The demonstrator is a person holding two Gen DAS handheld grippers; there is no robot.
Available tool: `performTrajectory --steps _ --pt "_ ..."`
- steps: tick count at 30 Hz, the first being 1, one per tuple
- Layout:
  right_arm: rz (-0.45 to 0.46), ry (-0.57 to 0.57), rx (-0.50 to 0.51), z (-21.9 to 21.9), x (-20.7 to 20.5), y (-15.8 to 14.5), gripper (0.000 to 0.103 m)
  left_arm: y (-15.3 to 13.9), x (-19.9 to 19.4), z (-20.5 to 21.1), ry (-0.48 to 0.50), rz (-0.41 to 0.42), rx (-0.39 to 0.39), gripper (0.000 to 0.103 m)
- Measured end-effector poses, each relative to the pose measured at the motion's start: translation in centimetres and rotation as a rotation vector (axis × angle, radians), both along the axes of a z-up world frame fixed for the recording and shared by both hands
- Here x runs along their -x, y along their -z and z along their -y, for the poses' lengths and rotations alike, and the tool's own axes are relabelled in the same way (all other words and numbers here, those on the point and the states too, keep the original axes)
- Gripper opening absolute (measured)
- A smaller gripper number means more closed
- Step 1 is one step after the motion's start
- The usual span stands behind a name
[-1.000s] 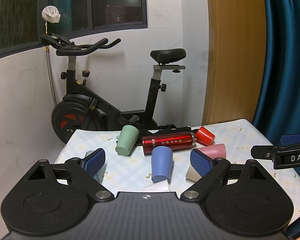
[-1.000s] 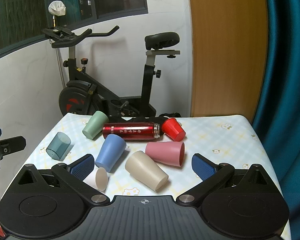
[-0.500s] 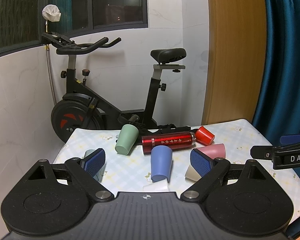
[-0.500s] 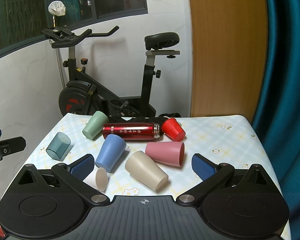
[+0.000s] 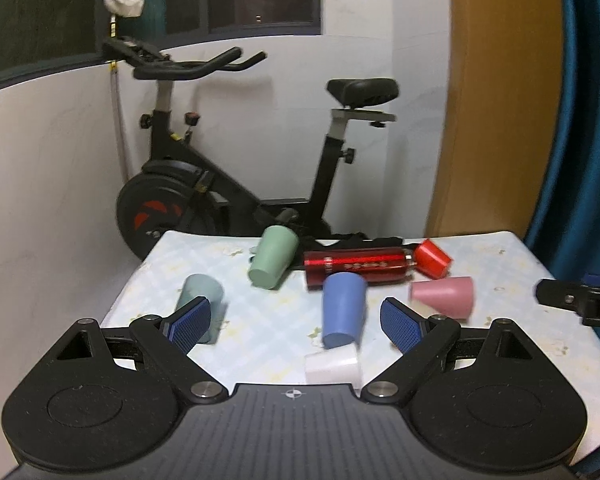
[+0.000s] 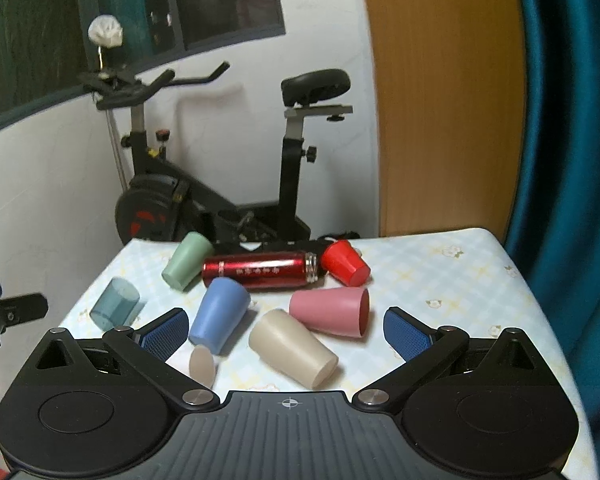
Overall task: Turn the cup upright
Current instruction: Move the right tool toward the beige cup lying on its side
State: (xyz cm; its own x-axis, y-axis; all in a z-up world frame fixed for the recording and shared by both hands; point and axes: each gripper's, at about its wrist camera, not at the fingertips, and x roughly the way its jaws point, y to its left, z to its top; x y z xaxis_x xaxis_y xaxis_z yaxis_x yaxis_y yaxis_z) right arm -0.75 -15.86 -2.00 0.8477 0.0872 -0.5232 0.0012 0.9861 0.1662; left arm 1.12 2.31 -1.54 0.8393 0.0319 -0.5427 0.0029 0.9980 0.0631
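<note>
Several cups lie on their sides on the checked table [image 6: 452,280]: green [image 6: 187,261], red [image 6: 346,267], pink [image 6: 328,311], beige [image 6: 292,354], blue [image 6: 220,314], a small white one [image 6: 201,365] and a translucent teal one [image 6: 115,309]. My right gripper [image 6: 286,330] is open and empty, just short of the beige and pink cups. My left gripper [image 5: 296,322] is open and empty, with the blue cup [image 5: 343,310] and white cup [image 5: 332,367] between its fingers' line; the teal cup [image 5: 201,300] sits behind its left finger.
A red metal flask [image 6: 260,271] lies among the cups. An exercise bike [image 6: 220,184] stands behind the table, by the white wall. A wooden panel [image 6: 448,100] and blue curtain [image 6: 568,120] are at the right. The table's right edge is near the curtain.
Both grippers have moved forward and tipped down toward the cups, so the table looks nearer and the views are blurred. The cups have not moved. Both stay open.
</note>
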Motion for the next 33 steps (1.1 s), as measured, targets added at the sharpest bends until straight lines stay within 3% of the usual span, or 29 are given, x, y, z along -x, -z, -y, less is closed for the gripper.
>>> performTrajectory --steps 10,13,24,33 --pt "0.076 0.03 0.012 1.5 -1.0 5.3 0.103 2.8 -1.4 -3.1 -0.029 -0.014 0.066 0.092" --pt "0.102 -0.008 0.017 1.8 -1.4 6.5 0.103 3.6 -1.7 -3.6 -0.021 -0.012 0.084 0.092" --pt "0.009 -0.079 0.093 2.6 -4.9 9.1 0.103 6.0 -3.6 -3.6 0.005 -0.029 0.13 0.092" --pt "-0.078 -0.062 0.039 4.8 -9.3 10.4 0.102 7.1 -4.7 -4.2 -0.014 -0.045 0.152 0.092"
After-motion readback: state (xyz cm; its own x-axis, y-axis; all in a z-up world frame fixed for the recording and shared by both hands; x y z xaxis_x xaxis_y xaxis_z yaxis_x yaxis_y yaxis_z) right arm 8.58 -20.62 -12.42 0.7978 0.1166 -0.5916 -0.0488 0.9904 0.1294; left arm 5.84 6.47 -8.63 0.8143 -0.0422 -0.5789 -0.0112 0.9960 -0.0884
